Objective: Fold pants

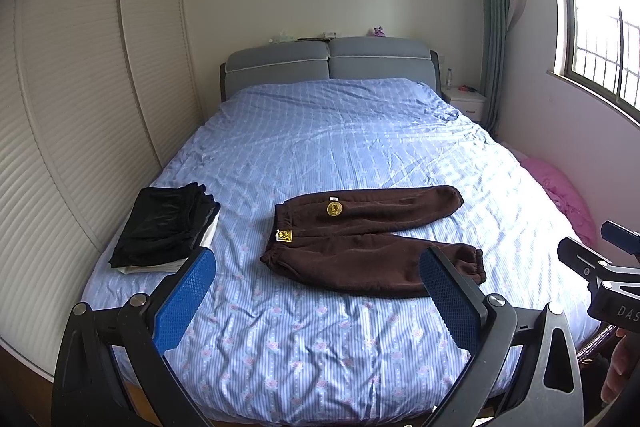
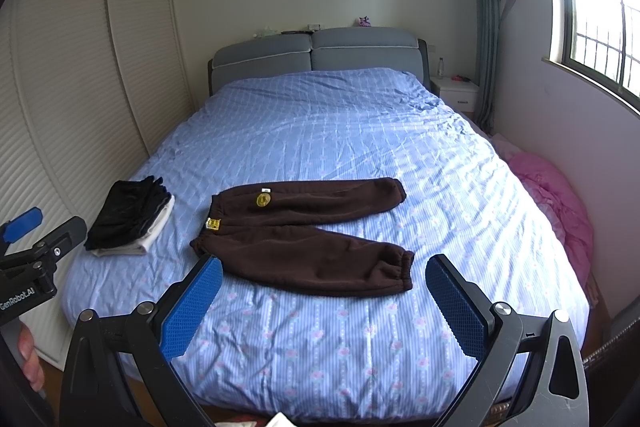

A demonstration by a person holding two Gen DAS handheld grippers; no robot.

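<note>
- A stack of folded black and white clothes [image 1: 164,227] sits at the left edge of the blue striped bed [image 1: 340,131].
- My left gripper [image 1: 316,291] hangs wide open, empty.
- The brown fleece pants [image 2: 308,239] lie flat mid-bed, waistband left, legs spread rightward.
- My right gripper [image 2: 324,295] gapes open, holding nothing.

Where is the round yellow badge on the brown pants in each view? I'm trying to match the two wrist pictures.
Left wrist: the round yellow badge sits just right of centre, on the far leg of the brown pants.
Right wrist: the badge sits left of centre, same leg.
Shared landmark: the grey headboard at the far end of the bed.
</note>
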